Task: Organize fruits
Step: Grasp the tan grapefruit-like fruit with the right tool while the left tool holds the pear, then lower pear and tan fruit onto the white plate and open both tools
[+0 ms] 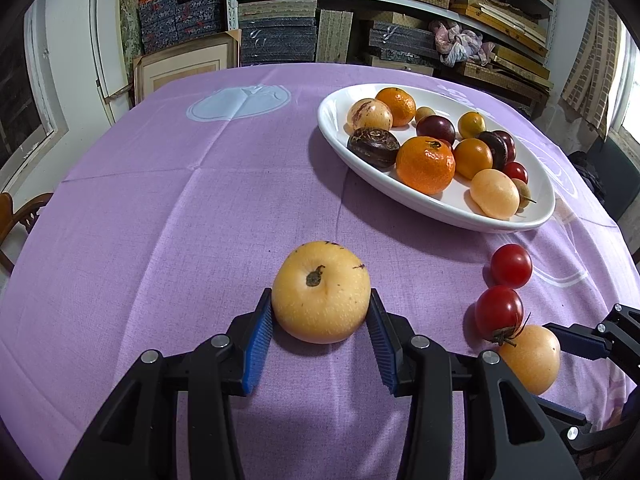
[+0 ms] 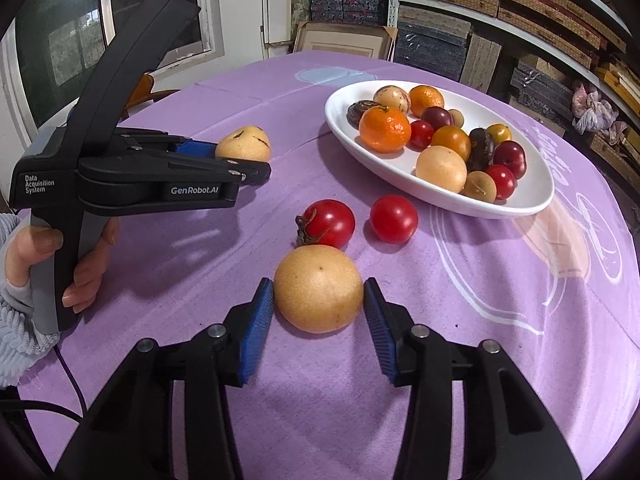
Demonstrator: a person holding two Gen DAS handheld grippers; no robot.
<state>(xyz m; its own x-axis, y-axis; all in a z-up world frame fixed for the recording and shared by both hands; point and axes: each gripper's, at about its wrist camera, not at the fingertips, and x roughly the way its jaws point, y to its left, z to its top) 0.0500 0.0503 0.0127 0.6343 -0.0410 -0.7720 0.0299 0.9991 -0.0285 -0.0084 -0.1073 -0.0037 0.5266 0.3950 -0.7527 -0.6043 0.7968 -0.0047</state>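
Note:
A yellow pear [image 1: 321, 292] rests on the purple tablecloth between the blue pads of my left gripper [image 1: 320, 304], which touch both its sides. In the right wrist view the same pear [image 2: 244, 143] sits at that gripper's tips. A second yellow round fruit [image 2: 319, 289] lies between the pads of my right gripper [image 2: 319, 300], with slim gaps at each side; it also shows in the left wrist view [image 1: 532, 358]. Two red tomatoes [image 2: 328, 223] [image 2: 394, 219] lie just beyond it. A white oval plate [image 2: 516, 204] holds several fruits.
The purple-clothed table [image 1: 180, 216] drops off at its left and near edges. Shelves of stacked boxes [image 1: 280, 36] stand behind it. A wooden chair [image 1: 20, 216] is at the left. A hand [image 2: 84, 264] holds the left gripper's handle.

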